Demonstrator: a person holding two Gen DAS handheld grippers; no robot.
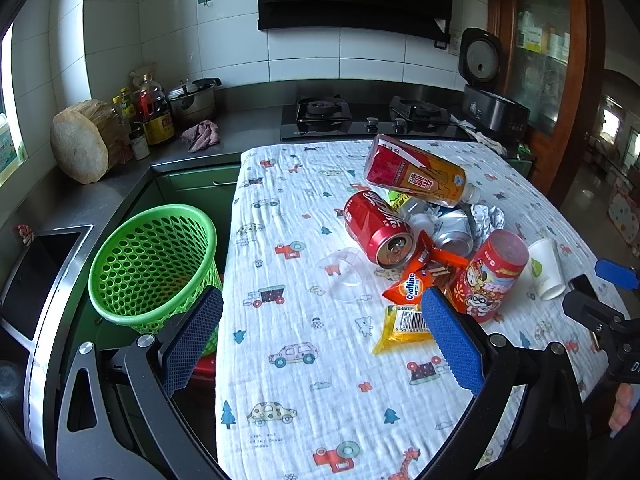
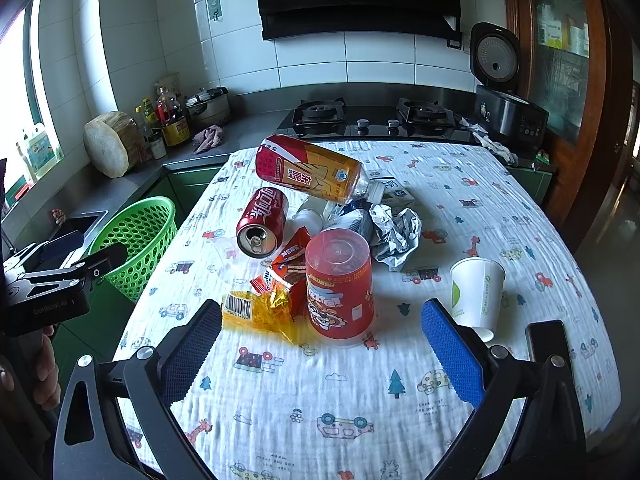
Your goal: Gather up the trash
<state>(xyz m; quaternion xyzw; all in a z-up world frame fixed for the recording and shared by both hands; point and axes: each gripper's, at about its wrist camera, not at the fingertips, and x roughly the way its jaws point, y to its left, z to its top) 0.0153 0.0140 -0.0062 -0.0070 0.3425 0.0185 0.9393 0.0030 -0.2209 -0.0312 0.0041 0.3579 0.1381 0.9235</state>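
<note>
A pile of trash lies on the printed tablecloth (image 1: 304, 380) (image 2: 360, 408): a red cola can (image 1: 378, 230) (image 2: 262, 220), a tea bottle (image 1: 416, 172) (image 2: 316, 170) propped on top, a red snack cup (image 1: 490, 274) (image 2: 339, 284) upside down, an orange wrapper (image 1: 408, 284), a yellow wrapper (image 1: 402, 328) (image 2: 260, 310), crumpled foil (image 2: 394, 234) and a white paper cup (image 1: 546, 268) (image 2: 476, 294). My left gripper (image 1: 320, 344) is open near the table's left edge. My right gripper (image 2: 322, 354) is open just before the snack cup. Both hold nothing.
A green mesh basket (image 1: 154, 264) (image 2: 138, 240) stands on the floor left of the table. Behind are a steel counter, a gas stove (image 1: 360, 116), bottles, a wooden block (image 1: 82, 140) and a rice cooker (image 2: 506, 96). A clear plastic lid (image 1: 344, 272) lies by the can.
</note>
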